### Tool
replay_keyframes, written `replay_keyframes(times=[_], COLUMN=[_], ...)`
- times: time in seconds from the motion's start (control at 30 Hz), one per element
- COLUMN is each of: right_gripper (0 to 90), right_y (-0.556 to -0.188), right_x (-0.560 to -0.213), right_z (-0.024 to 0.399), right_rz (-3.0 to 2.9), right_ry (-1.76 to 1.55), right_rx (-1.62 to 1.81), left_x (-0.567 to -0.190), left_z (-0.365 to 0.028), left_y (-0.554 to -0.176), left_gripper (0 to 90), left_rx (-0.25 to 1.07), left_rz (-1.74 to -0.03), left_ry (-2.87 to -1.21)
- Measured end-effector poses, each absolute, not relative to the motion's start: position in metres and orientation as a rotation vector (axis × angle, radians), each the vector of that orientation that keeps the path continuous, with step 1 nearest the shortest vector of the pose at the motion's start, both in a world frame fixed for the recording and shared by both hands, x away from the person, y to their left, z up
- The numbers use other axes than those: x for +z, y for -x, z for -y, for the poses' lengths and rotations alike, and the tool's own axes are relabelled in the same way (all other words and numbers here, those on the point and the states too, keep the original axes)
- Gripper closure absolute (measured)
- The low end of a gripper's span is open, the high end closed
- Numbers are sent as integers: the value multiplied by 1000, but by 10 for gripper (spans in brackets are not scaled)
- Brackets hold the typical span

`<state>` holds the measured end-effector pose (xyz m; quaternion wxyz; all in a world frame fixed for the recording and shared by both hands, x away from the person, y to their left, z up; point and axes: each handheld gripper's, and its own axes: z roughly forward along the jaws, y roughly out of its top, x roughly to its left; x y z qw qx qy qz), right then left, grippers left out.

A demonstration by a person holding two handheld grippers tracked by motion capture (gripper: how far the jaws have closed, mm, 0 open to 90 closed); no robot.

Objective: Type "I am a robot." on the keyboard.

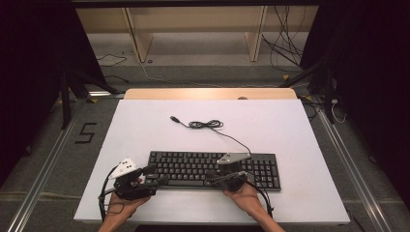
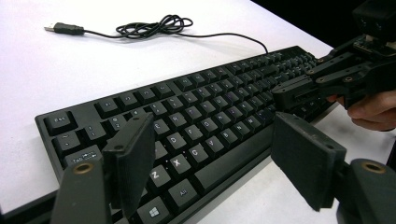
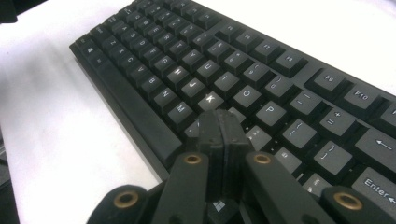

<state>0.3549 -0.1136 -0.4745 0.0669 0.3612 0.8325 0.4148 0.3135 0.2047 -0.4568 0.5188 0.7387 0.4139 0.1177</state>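
With my right claw [image 3: 219,126] pressed together over the keyboard [image 1: 212,169] and the left claw [image 2: 215,158] spread apart, I'd tap keys lightly — tip only, straight down.

Wooden shelf legs [image 1: 140,41], grey floor [image 1: 203,75] w/ loose cables [image 1: 285,48].

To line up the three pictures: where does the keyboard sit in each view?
High view: keyboard lies lower centre on the white table, both tools at its near edge.
Left gripper view: keyboard runs diagonally from lower left to upper right.
Right gripper view: keyboard fills the upper right, beyond the shut right tool.
Shared landmark: the long space bar.
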Motion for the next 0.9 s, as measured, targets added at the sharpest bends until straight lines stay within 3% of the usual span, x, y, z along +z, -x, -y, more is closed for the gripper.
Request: replay_keyframes(times=[0.77, 0.9], right_gripper=[900, 837], right_y=[-356, -355], right_x=[-481, -478], right_z=[111, 113], right_rz=[-2529, -2526], right_ry=[-1084, -1112], right_rx=[1200, 1256], left_x=[-458, -458], left_z=[-205, -205], left_y=[-314, -314], left_gripper=[298, 298], left_rx=[281, 284], left_rz=[-998, -998], left_ry=[-1777, -1774])
